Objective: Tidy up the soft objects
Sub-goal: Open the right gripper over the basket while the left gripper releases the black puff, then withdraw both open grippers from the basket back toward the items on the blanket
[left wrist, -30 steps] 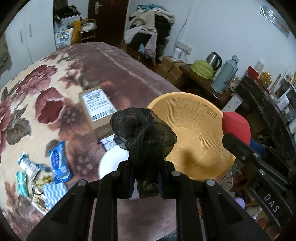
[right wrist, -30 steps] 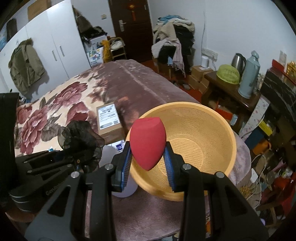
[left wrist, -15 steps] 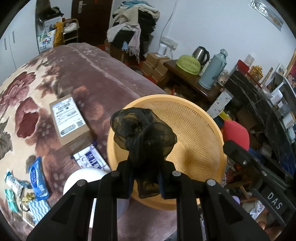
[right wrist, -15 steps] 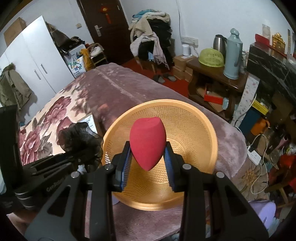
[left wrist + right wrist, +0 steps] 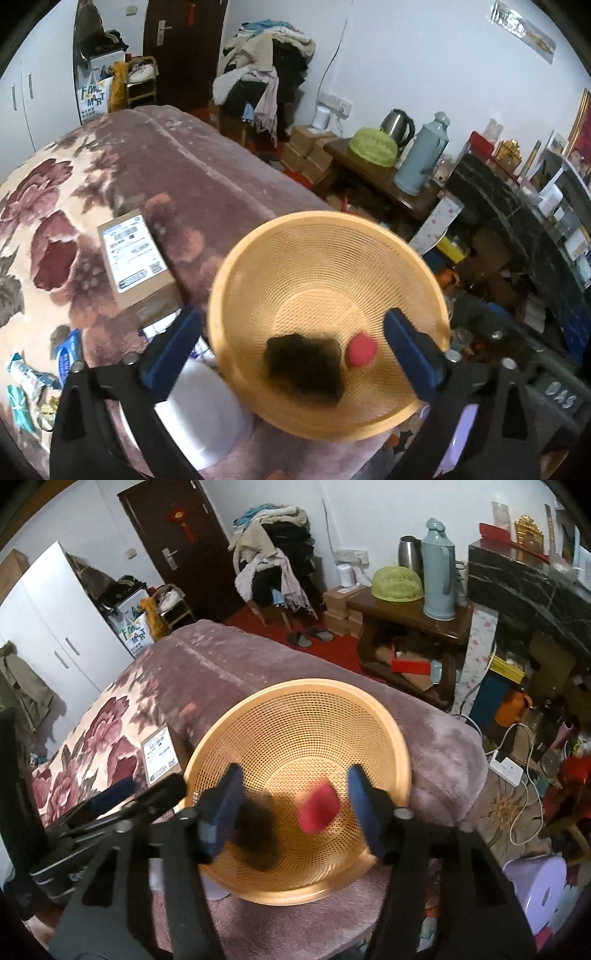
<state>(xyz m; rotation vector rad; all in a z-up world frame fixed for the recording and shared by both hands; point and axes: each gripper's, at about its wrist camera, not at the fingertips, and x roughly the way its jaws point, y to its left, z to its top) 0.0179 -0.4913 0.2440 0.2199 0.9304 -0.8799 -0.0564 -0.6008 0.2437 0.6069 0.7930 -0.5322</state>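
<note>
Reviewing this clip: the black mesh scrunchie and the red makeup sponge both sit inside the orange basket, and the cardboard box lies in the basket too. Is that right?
Not quite. The black mesh scrunchie and red makeup sponge are inside the orange basket, but the cardboard box lies outside it, on the floral blanket beside the basket. The left wrist view shows this.

A labelled cardboard box [image 5: 136,266] lies on the floral blanket [image 5: 55,206], with blue snack packets [image 5: 68,354] scattered near its lower left. Beyond the bed, a wooden side table [image 5: 410,618] carries a green mesh food cover [image 5: 397,583], a pale blue thermos [image 5: 438,572] and a steel kettle [image 5: 398,123]. Clothes [image 5: 275,554] are heaped beside a dark door [image 5: 184,542].
</note>
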